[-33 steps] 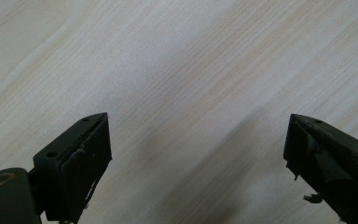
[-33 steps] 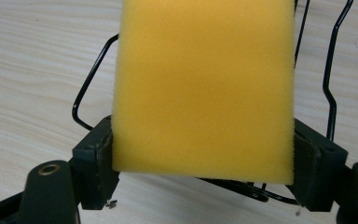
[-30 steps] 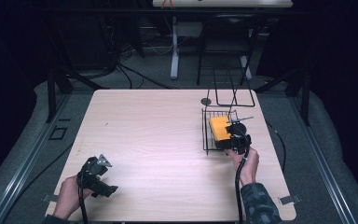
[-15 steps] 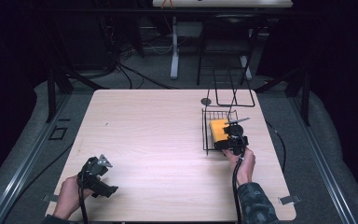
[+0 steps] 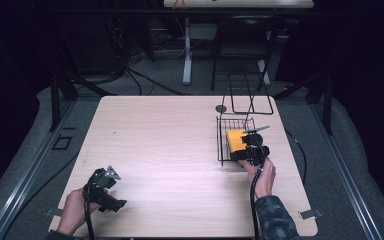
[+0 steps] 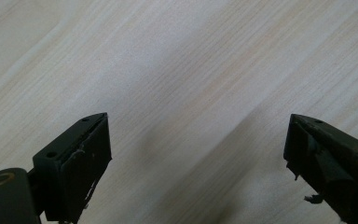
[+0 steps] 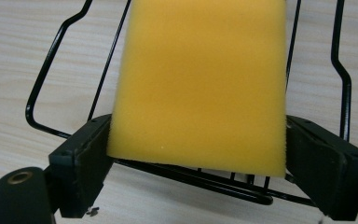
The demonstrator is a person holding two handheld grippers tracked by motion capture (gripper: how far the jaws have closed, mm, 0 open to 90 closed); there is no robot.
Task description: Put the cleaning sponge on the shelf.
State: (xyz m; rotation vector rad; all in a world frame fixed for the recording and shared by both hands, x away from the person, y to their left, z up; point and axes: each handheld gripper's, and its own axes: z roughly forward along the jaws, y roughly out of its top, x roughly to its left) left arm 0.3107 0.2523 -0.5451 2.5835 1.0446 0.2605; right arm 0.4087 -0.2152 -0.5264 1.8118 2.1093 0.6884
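A yellow sponge (image 5: 236, 140) lies in a black wire basket (image 5: 222, 148) on the right half of the wooden table (image 5: 170, 145). In the right gripper view the sponge (image 7: 200, 84) reaches between the two jaws over the basket's wires (image 7: 191, 179), and each jaw touches one of its sides. My right gripper (image 5: 245, 150) (image 7: 198, 135) is shut on the sponge at the basket's near edge. My left gripper (image 5: 105, 190) sits at the near left corner. Its jaws stand wide apart over bare wood (image 6: 198, 135) with nothing between them.
A tall black wire frame (image 5: 250, 100) stands behind the basket at the table's far edge, with a small dark disc (image 5: 221, 108) beside it. Cables trail from both grippers toward the person. Dark floor and table legs surround the table.
The right gripper has edged slightly left toward the sponge in the basket. The left gripper has stayed in place.
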